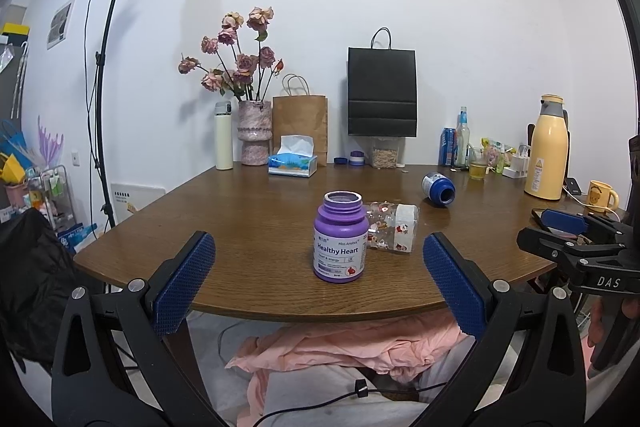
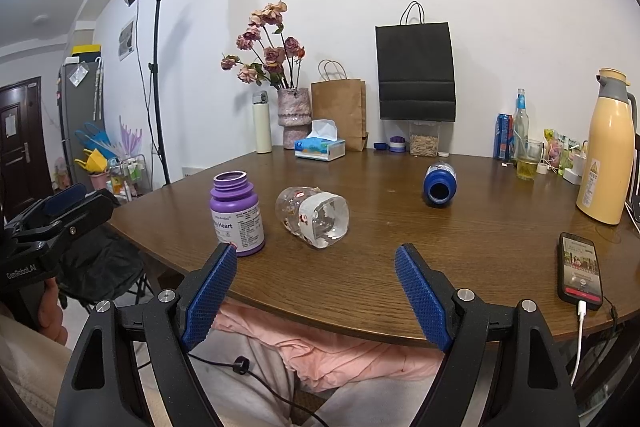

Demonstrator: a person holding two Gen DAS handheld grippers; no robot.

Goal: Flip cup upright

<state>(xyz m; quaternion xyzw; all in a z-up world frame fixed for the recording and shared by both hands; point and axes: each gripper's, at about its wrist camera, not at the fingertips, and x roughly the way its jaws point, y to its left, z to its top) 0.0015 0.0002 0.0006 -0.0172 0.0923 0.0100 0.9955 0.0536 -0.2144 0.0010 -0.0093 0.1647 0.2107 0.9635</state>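
Note:
A clear glass cup (image 2: 312, 217) with small cartoon prints lies on its side on the brown table (image 2: 440, 247), its mouth facing the front right. In the left wrist view the cup (image 1: 394, 227) lies just behind and right of an upright purple bottle (image 1: 341, 237). My right gripper (image 2: 316, 261) is open and empty, at the table's front edge, just in front of the cup. My left gripper (image 1: 319, 249) is open and empty, at the front edge in front of the purple bottle (image 2: 237, 213).
A blue bottle (image 2: 439, 185) lies on its side further back right. A phone (image 2: 581, 271) on a cable lies at the front right. A yellow thermos (image 2: 606, 151), glass of tea (image 2: 528, 159), tissue box (image 2: 320, 147), vase (image 2: 295, 117) and paper bags stand along the back.

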